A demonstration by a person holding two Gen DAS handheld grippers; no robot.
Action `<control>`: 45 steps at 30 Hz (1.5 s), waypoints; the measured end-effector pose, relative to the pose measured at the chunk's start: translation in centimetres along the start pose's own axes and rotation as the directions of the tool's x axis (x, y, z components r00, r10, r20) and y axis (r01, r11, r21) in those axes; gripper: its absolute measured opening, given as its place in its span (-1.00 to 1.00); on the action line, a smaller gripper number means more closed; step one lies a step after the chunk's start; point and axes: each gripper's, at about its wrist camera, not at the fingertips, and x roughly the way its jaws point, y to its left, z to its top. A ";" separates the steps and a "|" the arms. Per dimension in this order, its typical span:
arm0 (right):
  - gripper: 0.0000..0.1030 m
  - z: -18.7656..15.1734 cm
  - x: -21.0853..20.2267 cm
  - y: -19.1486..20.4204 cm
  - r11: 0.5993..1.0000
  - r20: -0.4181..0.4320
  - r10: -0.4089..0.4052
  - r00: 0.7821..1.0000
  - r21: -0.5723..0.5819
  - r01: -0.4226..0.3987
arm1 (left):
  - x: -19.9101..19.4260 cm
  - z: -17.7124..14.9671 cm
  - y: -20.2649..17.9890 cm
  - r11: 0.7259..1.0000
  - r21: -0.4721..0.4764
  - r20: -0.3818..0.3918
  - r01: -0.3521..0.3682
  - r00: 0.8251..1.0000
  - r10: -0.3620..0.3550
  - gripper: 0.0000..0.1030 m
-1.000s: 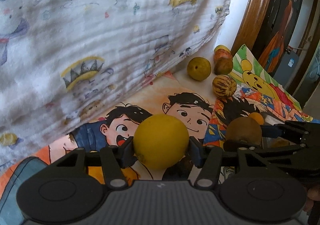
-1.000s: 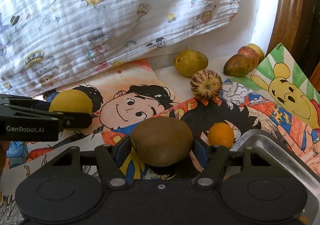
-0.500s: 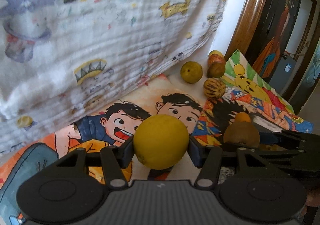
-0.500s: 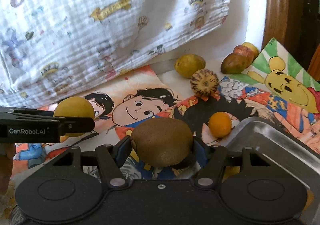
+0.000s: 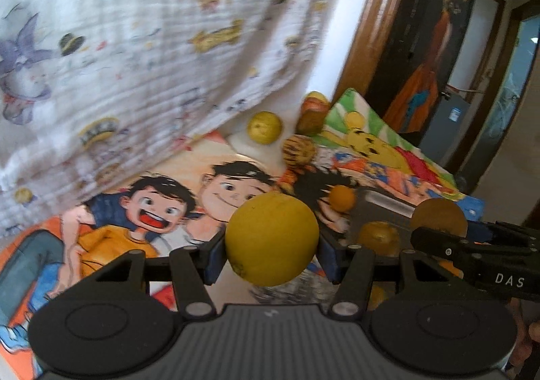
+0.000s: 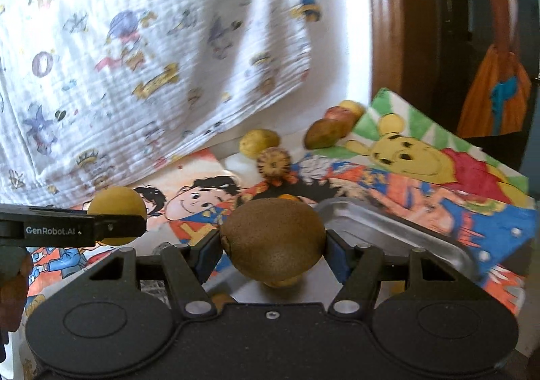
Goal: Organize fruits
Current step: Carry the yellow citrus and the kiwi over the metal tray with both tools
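**Both tools loaded and lifted toward the tray**

Your left tool [image 5: 271, 256] is clamped on a yellow round fruit [image 5: 271, 240], pinched at its sides between the blue pads. Your right tool [image 6: 273, 251] is clamped on a brown kiwi [image 6: 273, 238] in the same manner.

Change noted: compared with a second ago, both tools have risen and drawn back from the cartoon mats [image 5: 162, 211]. The loose fruits ahead now sit smaller and further forward of the fingers. The metal tray [image 6: 398, 224], earlier just showing at the lower right of the right tool, now lies directly under and ahead of the kiwi.

Remaining on the surface, well ahead of both tools: a yellow-green fruit [image 6: 258, 142], a striped fruit [image 6: 273, 162], a brown-and-red cluster [image 6: 332, 127] by the wooden frame, and a small orange fruit [image 5: 341, 197] near the tray edge. Some fruit appears to lie in the tray already, under the kiwi; its kind cannot be told.

Judgement: pick-up is complete for both fruits; you are in the carry stage. The kiwi looks ready for release. The left tool sits left of the tray and needs to shift right first.
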 end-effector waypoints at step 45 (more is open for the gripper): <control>0.29 -7.2 -4.8 -4.2 0.993 -0.080 -0.095 0.992 0.057 0.099 | 0.8 -5.6 -6.5 0.984 0.084 -0.161 0.154 0.977 -0.139 0.18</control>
